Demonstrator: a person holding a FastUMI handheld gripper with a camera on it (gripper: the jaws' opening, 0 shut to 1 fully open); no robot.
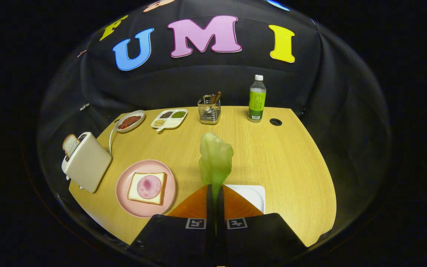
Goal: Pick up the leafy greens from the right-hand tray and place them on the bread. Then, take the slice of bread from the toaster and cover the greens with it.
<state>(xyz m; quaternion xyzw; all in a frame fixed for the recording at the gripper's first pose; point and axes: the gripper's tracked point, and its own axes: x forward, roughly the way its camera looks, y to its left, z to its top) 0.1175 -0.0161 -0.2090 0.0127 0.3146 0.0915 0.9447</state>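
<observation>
My gripper (215,193) is shut on the stalk end of a pale green leaf (215,159), which sticks up ahead of the fingers, lifted off the table. Just beyond the fingers to the right lies the white tray (252,194). Left of the fingers sits a pink plate (124,187) bearing a slice of bread (136,191) topped with a round of ham (149,186). Farther left stands a cream toaster (87,161) with a slice of bread (70,144) poking out of its slot.
Along the far side of the wooden table (280,159) stand an oval dish of red sauce (129,121), a divided dish of seeds (169,118), a wire utensil holder (209,110) and a green-labelled bottle (257,99). A cable hole (275,121) lies by the bottle.
</observation>
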